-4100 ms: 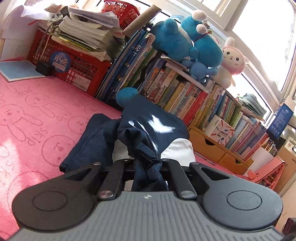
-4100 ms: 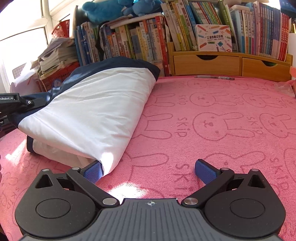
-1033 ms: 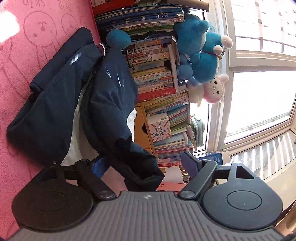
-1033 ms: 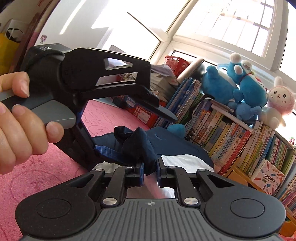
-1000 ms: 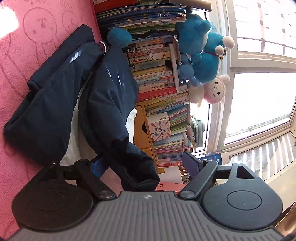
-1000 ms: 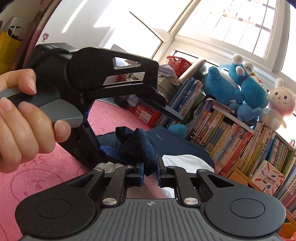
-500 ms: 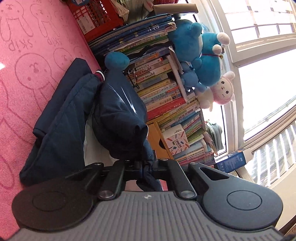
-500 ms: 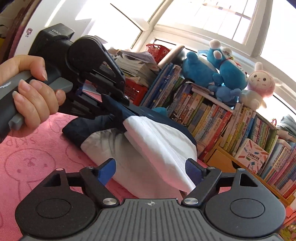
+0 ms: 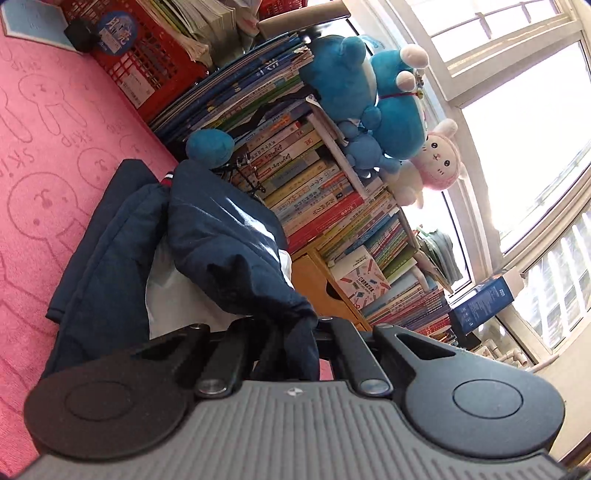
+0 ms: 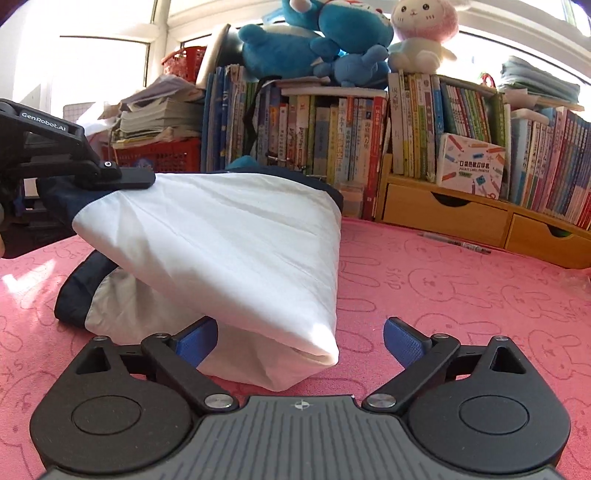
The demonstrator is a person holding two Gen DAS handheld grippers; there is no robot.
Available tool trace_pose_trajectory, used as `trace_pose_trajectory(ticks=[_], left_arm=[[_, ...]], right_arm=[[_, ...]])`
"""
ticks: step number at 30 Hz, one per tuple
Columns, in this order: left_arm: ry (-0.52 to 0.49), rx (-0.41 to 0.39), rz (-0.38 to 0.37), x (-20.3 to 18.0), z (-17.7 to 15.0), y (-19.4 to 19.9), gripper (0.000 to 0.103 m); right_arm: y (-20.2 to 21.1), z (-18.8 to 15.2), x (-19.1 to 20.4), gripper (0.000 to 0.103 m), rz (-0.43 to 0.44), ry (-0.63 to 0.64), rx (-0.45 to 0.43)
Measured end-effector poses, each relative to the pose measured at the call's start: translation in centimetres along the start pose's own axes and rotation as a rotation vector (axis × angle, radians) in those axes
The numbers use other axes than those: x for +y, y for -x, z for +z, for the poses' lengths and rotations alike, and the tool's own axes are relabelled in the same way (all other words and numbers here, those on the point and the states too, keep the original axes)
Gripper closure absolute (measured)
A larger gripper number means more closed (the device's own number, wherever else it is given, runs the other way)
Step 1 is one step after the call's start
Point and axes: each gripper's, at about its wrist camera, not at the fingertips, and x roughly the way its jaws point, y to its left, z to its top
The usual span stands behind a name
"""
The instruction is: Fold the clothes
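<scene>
In the right wrist view the right gripper [image 10: 298, 341] fills the bottom of the frame, its jaws spreading wide and still opening. The white fold of the jacket [image 10: 236, 251] lies between the blue pads [image 10: 400, 343], but they do not press on it. A second ago these jaws were pinched on a bunch of navy cloth; that hold has been let go. In the left wrist view the left gripper [image 9: 295, 334], at the lower middle of the frame, has done the reverse: its jaws stood wide a second ago and are now clamped on a twist of the jacket's navy fabric [image 9: 299, 347]. The hold has passed from right to left, which probably frees the right gripper to take a new edge for the next fold.

The navy jacket with its white lining sits in a half-folded heap on the pink rabbit-print cover [image 10: 461, 295] of the counter, left of centre in the right view, with one corner lifted toward the upper left by the left gripper [image 10: 122, 177].

Farther back, a wooden shelf unit [image 10: 443, 218] with two closed drawers carries a row of books [image 10: 332, 133]. A red plastic crate [image 9: 144, 62], at the upper left of the left view, holds stacked papers and booklets. Blue plush toys [image 10: 314, 37] and a pink rabbit plush [image 10: 424, 26] sit on top of the books.
</scene>
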Motion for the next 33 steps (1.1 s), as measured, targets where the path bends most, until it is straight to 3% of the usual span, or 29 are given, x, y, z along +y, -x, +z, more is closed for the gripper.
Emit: trace_pose_trajectory(ticks=[5, 6, 7, 10, 11, 13, 14, 19, 22, 26, 33], left_arm=[[-0.035, -0.02, 0.061, 0.8, 1.1, 0.8, 0.099], [-0.043, -0.021, 0.087, 1.3, 1.2, 1.1, 0.099], [-0.04, -0.019, 0.105, 1.8, 1.2, 1.4, 0.099], [-0.017, 0.015, 0.135, 3.8, 1.1, 1.9, 0.099], [-0.014, 0.038, 0.141, 4.3, 0.8, 1.9, 0.098], [-0.05, 0.061, 0.17, 4.3, 0.2, 1.7, 0.098], [-0.068, 0.065, 0.184, 4.3, -0.1, 1.6, 0.098], [-0.077, 0.079, 0.174, 4.4, -0.7, 2.1, 0.098], [-0.099, 0.099, 0.162, 4.0, -1.5, 2.3, 0.098], [-0.124, 0.143, 0.102, 2.9, -2.8, 2.6, 0.097], [-0.219, 0.25, 0.025, 1.2, -6.8, 3.6, 0.094]], right_arm=[[-1.6, 0.9, 1.7, 0.005, -0.011, 0.059, 0.025], [-2.5, 1.1, 1.5, 0.01, -0.027, 0.032, 0.054], [-3.2, 1.2, 0.7, 0.024, -0.027, -0.021, 0.084], [-4.5, 0.6, -3.0, 0.041, 0.112, -0.27, 0.152], [-4.3, 0.5, -3.5, 0.047, 0.133, -0.294, 0.141], [-3.5, 0.5, -2.5, 0.079, 0.134, -0.231, 0.131], [-3.0, 0.5, -1.9, 0.081, 0.125, -0.189, 0.119], [0.3, 0.7, 3.0, 0.085, -0.092, 0.212, -0.044], [1.7, -0.2, 4.4, 0.086, -0.181, 0.363, -0.101], [4.0, -1.3, 3.2, 0.087, -0.218, 0.297, -0.115], [12.7, -5.2, 0.4, 0.089, -0.236, -0.008, -0.098]])
